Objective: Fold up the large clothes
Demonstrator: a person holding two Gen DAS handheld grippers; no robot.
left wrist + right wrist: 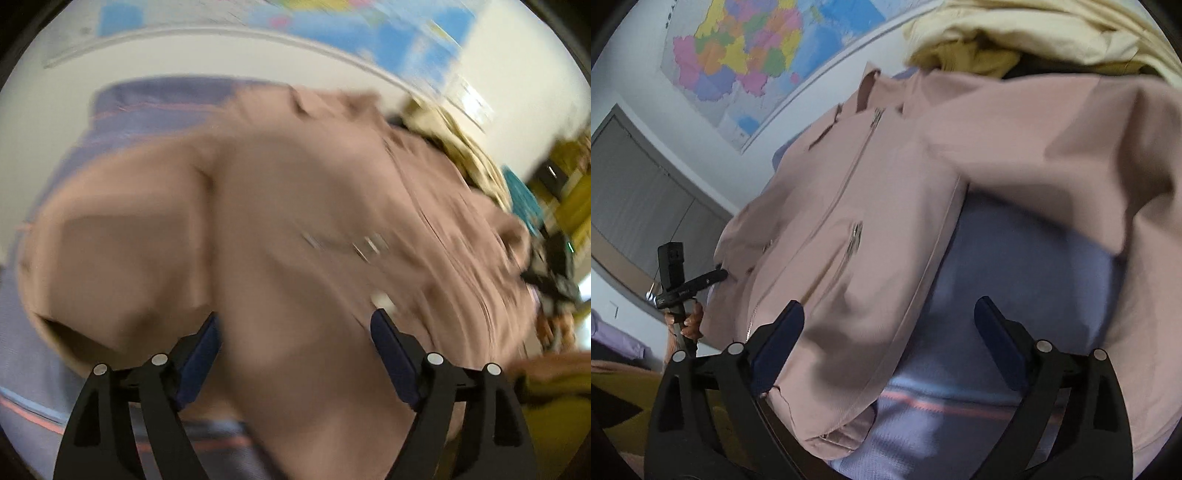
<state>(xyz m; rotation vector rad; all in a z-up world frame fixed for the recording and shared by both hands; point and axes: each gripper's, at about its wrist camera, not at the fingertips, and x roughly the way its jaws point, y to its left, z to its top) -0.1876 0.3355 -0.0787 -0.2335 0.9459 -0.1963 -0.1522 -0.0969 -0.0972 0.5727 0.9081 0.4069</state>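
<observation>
A dusty-pink zip jacket (295, 206) lies spread on a lilac bed sheet (122, 110), its image smeared in the left wrist view. My left gripper (295, 328) is open wide just above the jacket's cloth, and its pads press on nothing. In the right wrist view the jacket (849, 206) shows its front zip and a pocket zip, with one large fold raised at the right. My right gripper (890, 312) is open over the jacket's lower hem and the sheet (1015, 266); the hem lies loose by its left finger. A hand (689, 321) holds the other gripper's handle at the jacket's far side.
Pale yellow garments (1015, 33) are piled beyond the jacket's collar end. A coloured map (746, 55) hangs on the white wall, with a grey door (635, 199) to its left. The sheet has a pink stripe (942, 404) near its edge. Yellow fabric (550, 428) lies at lower right.
</observation>
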